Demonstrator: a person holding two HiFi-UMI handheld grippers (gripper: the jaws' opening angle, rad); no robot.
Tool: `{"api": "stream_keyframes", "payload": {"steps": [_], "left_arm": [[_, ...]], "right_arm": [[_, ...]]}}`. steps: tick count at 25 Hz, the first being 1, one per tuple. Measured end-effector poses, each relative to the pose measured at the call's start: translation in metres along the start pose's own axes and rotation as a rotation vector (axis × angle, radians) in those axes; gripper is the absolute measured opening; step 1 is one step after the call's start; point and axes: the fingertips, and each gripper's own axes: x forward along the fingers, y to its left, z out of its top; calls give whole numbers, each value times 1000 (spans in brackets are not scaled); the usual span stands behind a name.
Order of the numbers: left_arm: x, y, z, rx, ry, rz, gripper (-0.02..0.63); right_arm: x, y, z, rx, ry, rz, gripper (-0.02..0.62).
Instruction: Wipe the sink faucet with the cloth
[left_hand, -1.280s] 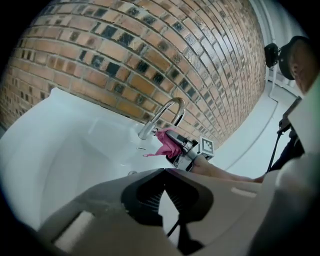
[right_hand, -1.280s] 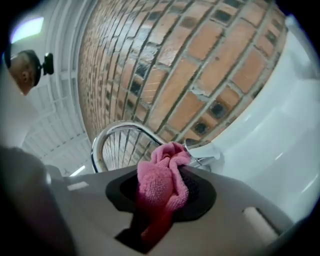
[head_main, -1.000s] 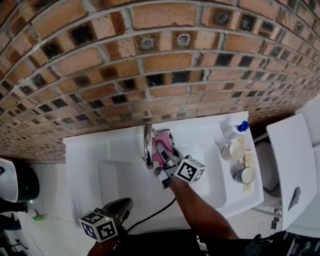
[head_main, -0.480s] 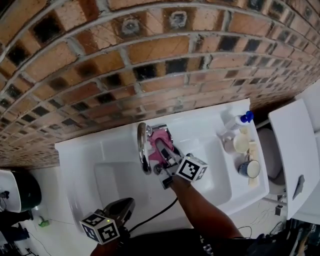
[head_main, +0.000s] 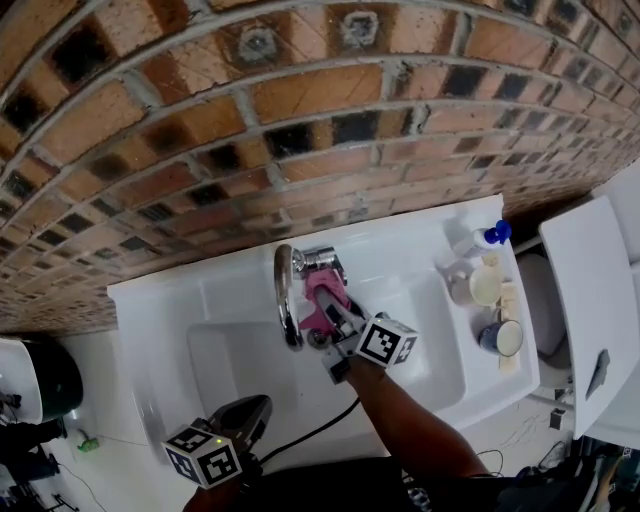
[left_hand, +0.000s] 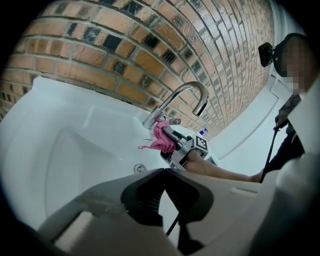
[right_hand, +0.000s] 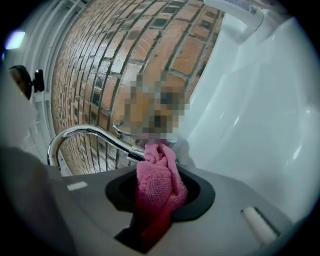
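A chrome faucet (head_main: 283, 298) arches over the white sink (head_main: 170, 300) below the brick wall. My right gripper (head_main: 326, 306) is shut on a pink cloth (head_main: 320, 296) and presses it against the faucet's base, just right of the arch. In the right gripper view the cloth (right_hand: 157, 182) bunches between the jaws, touching the spout (right_hand: 85, 134). My left gripper (head_main: 247, 411) hangs low over the sink's front edge, shut and holding nothing. From the left gripper view the faucet (left_hand: 186, 95), the cloth (left_hand: 162, 140) and my right gripper (left_hand: 175, 149) lie ahead.
A blue-capped bottle (head_main: 481, 241), a cream cup (head_main: 477, 287) and a mug (head_main: 500, 337) stand on the sink's right ledge. A white unit (head_main: 590, 300) lies to the right. A black cable (head_main: 310, 430) trails across the sink front. The drain (left_hand: 139, 169) sits in the basin.
The head view has shifted a little. My right gripper keeps the cloth on the faucet base and has slid slightly toward me. The left gripper has stayed where it was.
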Motion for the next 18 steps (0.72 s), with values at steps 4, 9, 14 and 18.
{"api": "stream_keyframes", "payload": {"steps": [4, 9, 14, 18], "left_arm": [[1, 0, -2, -5, 1, -1, 3], [0, -1, -4, -11, 3, 0, 3], [1, -5, -7, -22, -7, 3, 3], [-1, -8, -9, -34, -23, 12, 3]], "right_arm": [[-3, -6, -5, 4, 8, -12, 126], [-5, -12, -11, 5, 24, -39, 126], [9, -3, -26, -2, 88, -33, 126], [23, 8, -30, 7, 116, -7, 126]]}}
